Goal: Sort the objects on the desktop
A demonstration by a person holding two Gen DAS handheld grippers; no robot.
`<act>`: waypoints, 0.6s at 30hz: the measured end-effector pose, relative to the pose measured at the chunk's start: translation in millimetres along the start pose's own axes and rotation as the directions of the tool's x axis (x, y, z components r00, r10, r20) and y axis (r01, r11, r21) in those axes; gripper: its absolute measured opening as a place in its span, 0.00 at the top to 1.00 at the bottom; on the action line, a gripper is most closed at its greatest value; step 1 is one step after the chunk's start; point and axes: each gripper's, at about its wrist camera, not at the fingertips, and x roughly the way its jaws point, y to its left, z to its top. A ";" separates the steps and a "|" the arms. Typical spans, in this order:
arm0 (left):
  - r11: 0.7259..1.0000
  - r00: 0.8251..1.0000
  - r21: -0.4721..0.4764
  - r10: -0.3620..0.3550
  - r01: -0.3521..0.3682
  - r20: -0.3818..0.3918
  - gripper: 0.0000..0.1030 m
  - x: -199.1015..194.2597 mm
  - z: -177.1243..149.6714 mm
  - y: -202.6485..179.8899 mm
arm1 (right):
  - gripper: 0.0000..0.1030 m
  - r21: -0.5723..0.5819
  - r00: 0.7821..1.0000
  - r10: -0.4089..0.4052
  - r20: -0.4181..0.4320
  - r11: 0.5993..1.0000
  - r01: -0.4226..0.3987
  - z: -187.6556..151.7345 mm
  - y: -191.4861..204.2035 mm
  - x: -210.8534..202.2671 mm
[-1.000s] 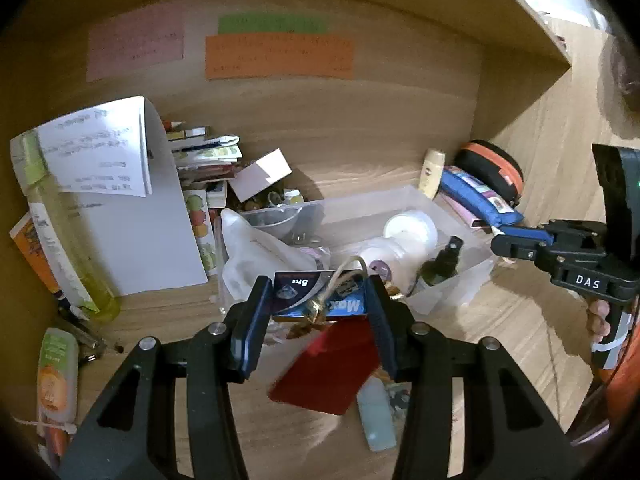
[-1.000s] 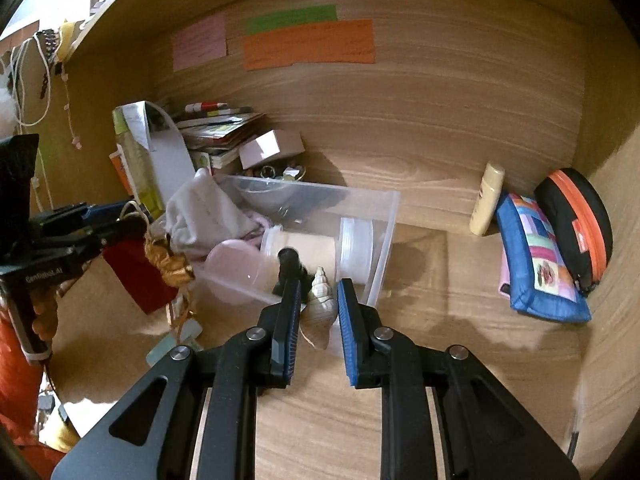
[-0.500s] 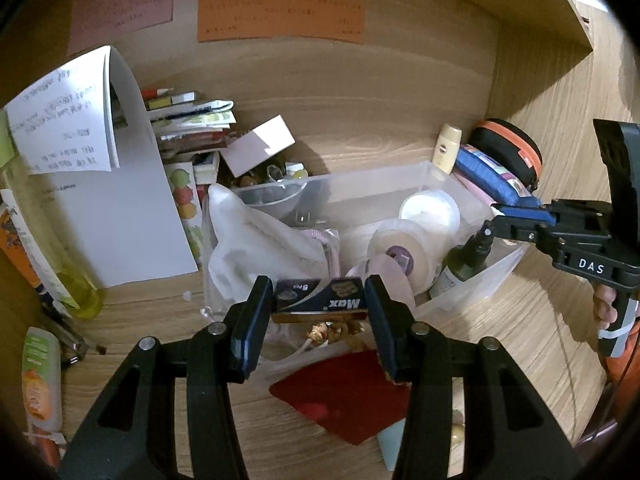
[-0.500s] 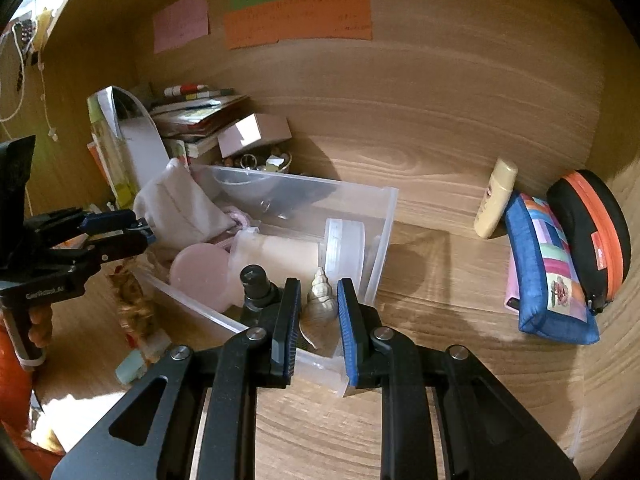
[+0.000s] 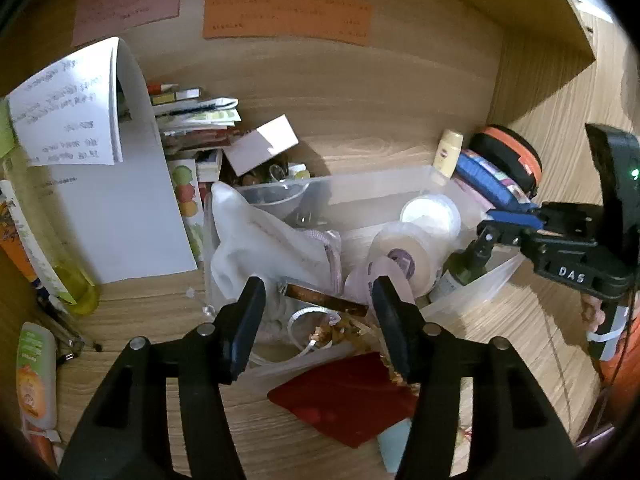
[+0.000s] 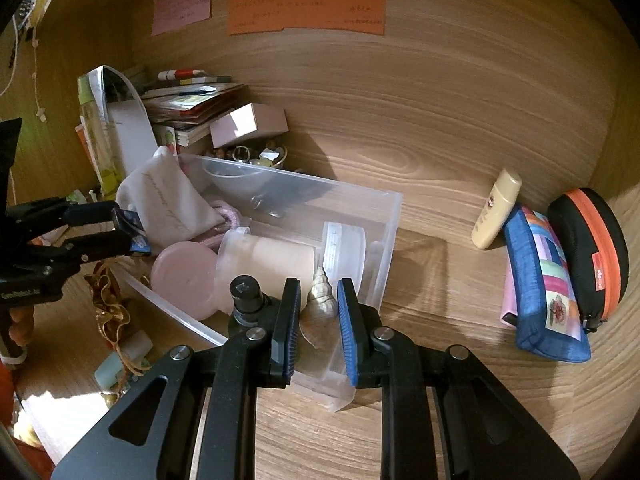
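A clear plastic bin [image 6: 390,216] [image 5: 380,190] on the wooden desk holds a white cloth pouch [image 6: 164,200], a pink lid [image 6: 186,276], jars and a dark dropper bottle [image 6: 246,294]. My right gripper [image 6: 318,304] is shut on a spiral seashell [image 6: 320,300], held over the bin's near right corner. My left gripper [image 5: 318,302] is shut on a small flat card pack [image 5: 324,300], tilted edge-on over the bin's left end. It also shows in the right wrist view [image 6: 130,230].
A red card [image 5: 344,394], gold ribbon [image 6: 106,300] and a pale eraser [image 6: 120,358] lie in front of the bin. Books, a pink box [image 6: 248,124] and a paper bag [image 5: 108,184] stand behind left. Tube [image 6: 496,208], blue pouch [image 6: 544,284], black-orange case [image 6: 588,248] sit right.
Both grippers have moved forward over the bin. The left one's card pack has tipped from face-on to edge-on. The right one still holds the seashell.
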 end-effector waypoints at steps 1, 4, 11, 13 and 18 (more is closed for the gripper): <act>1.000 1.000 -0.004 0.000 0.000 0.006 0.43 -2.2 0.5 0.4 | 0.83 -0.001 1.000 0.001 -0.002 1.000 -0.001 -0.3 0.2 -0.2; 1.000 1.000 -0.012 0.003 -0.002 0.025 0.41 -9.6 2.4 0.9 | 0.76 0.001 1.000 -0.011 0.002 1.000 0.011 -1.0 0.5 -2.1; 1.000 0.997 -0.019 0.026 -0.025 0.077 0.29 -35.6 4.1 1.9 | 0.73 0.012 0.999 -0.031 0.034 0.999 0.031 -1.6 -0.1 -17.7; 0.999 0.996 -0.021 0.031 -0.030 0.079 0.27 -41.8 1.1 2.2 | 0.69 0.016 0.999 -0.027 0.046 1.000 0.027 -2.4 0.6 -24.3; 0.999 0.998 -0.031 0.038 -0.037 0.041 0.25 -44.8 -13.2 3.7 | 0.62 0.010 0.996 -0.024 0.082 1.000 0.023 -9.0 7.7 -43.1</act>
